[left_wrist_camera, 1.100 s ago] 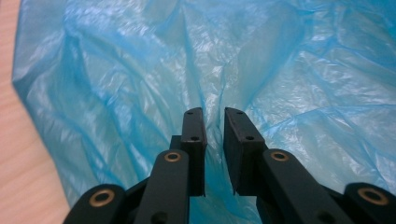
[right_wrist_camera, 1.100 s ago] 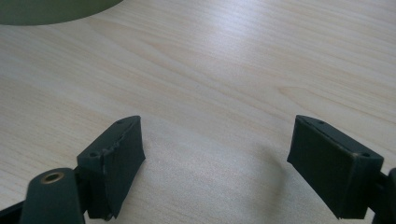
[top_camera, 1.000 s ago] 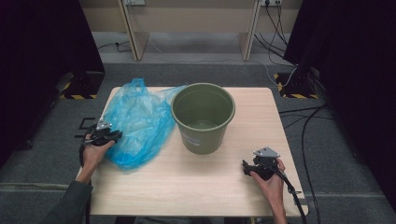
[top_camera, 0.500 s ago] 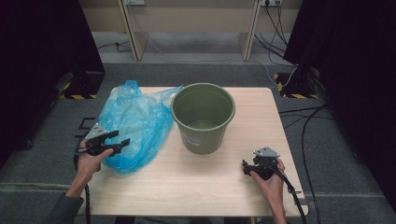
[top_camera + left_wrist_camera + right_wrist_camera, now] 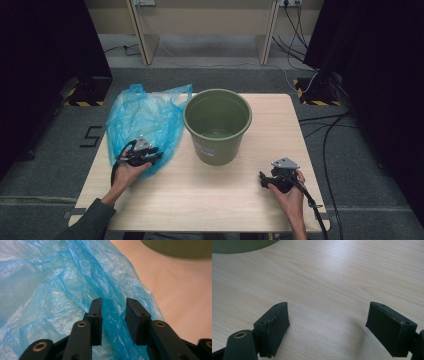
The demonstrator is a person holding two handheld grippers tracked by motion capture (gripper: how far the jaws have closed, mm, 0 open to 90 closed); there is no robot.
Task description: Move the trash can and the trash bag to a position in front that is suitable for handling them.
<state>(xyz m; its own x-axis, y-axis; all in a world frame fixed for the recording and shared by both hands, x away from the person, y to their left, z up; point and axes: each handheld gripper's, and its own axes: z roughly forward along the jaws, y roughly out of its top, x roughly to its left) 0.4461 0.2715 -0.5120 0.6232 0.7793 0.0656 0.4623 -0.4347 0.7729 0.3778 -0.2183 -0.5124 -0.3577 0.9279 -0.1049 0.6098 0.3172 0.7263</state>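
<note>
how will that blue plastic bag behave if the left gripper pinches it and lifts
The blue plastic bag looks thin and crinkled, so it will probably drape and sag, not hold shape. It seems very light and may slide on the table when nudged. The left gripper, jaws just closing around a fold, might catch only one layer.

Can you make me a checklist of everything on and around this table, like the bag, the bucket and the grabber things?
Surface: light wooden table, bare at the front.
Job's things: crumpled blue plastic bag lying on the table's left part; green bucket upright beside it, with the bag's edge against its rim.
Clutter: nothing seen.
Grippers: left gripper at the bag's near edge, jaws just been closing, a fold of plastic between them with gaps at the pads; right gripper wide open over bare wood.
Cables: one trails from each gripper; more lie on the floor at right.
Surroundings: grey floor, black curtains at both sides, table legs behind.
</note>
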